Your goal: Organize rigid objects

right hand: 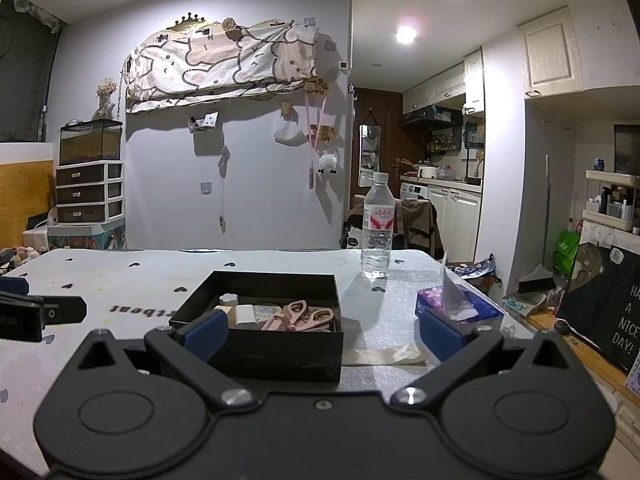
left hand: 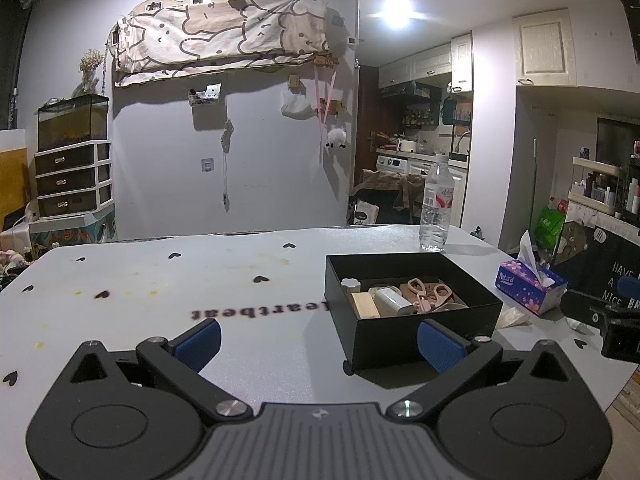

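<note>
At a heart-printed grey table (left hand: 168, 280) in a lamplit flat, I hold both tongs spread wide and empty. The left gripper (left hand: 318, 344) points at bare tabletop, its right pad overlapping the near wall of the black box (left hand: 384, 344), which sits ahead and to its right. The right gripper (right hand: 324, 334) faces the black box (right hand: 280, 350) almost head-on, the near wall lying between its pads, so I judge the right hand the better placed for any reach inside.

The rigid things already lie in the box: pink scissors (right hand: 300, 316) with their long axis running roughly left to right across my right view, a wooden block (left hand: 365, 306), a white bottle (left hand: 394, 300) on its side, and a small white scalloped cap (right hand: 229, 299). From here the sorting looks largely done.

A water bottle (right hand: 376, 228) stands upright just beyond the box's far right corner; a tissue box (right hand: 456, 308) rests to the right, well apart. Behind, a cartoon-print cloth (left hand: 224, 36) hangs on the wall, and kitchen cabinets (right hand: 436, 88) show through the doorway.
</note>
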